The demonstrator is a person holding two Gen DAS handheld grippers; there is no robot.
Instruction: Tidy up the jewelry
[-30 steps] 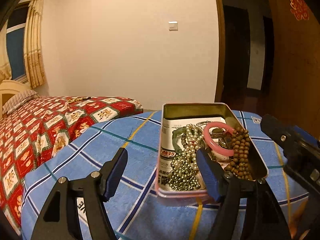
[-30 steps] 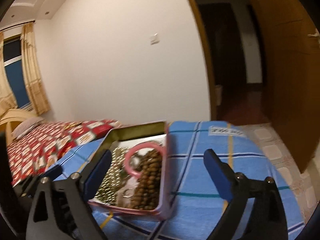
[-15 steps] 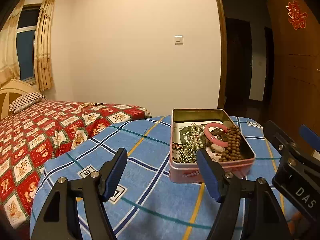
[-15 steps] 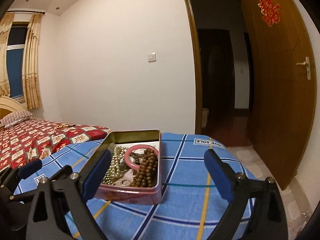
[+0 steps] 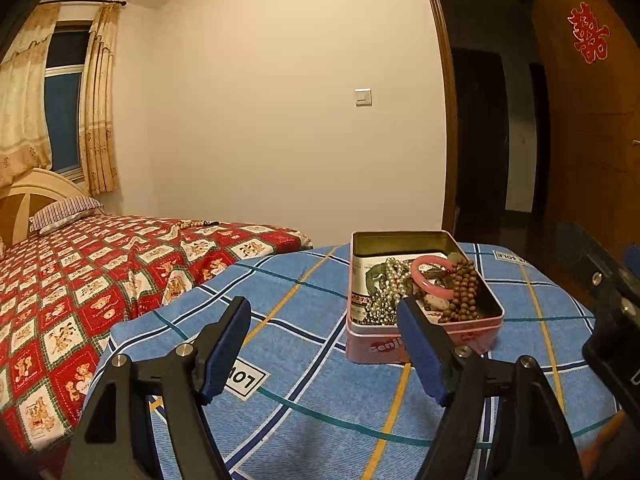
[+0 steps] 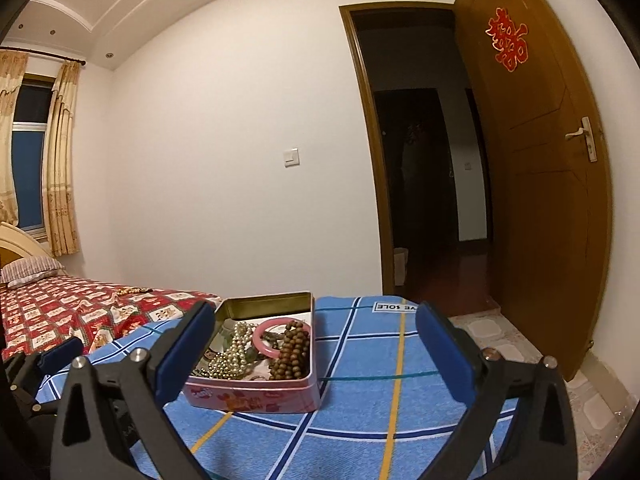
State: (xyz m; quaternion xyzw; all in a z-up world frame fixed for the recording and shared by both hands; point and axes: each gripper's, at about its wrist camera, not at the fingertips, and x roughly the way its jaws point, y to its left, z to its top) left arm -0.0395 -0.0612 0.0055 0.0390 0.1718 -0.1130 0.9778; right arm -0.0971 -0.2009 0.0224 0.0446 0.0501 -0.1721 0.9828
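In the left wrist view the left tongs (image 5: 322,350) stand wide and are opening further, with nothing between the blue pads, above the blue plaid blanket (image 5: 304,412). The pink jewelry tin (image 5: 420,300) sits lidless on that blanket just ahead; the right pad overlaps its near wall in the picture, though contact cannot be told. Its side reads "Cenji", partly hidden. It holds a pearl necklace (image 5: 386,292), a pink bangle (image 5: 434,276) and brown wooden beads (image 5: 464,294). A blanket label reads "LOV" upside down.

In the right wrist view the right tongs (image 6: 316,348) gape at their widest, still opening and empty. The tin (image 6: 256,394) lies low left between the pads, untouched. A blanket label (image 6: 394,307) reads "VE SOLE" inverted. The door (image 6: 540,184) bears a red paper double-happiness character (image 6: 507,39).
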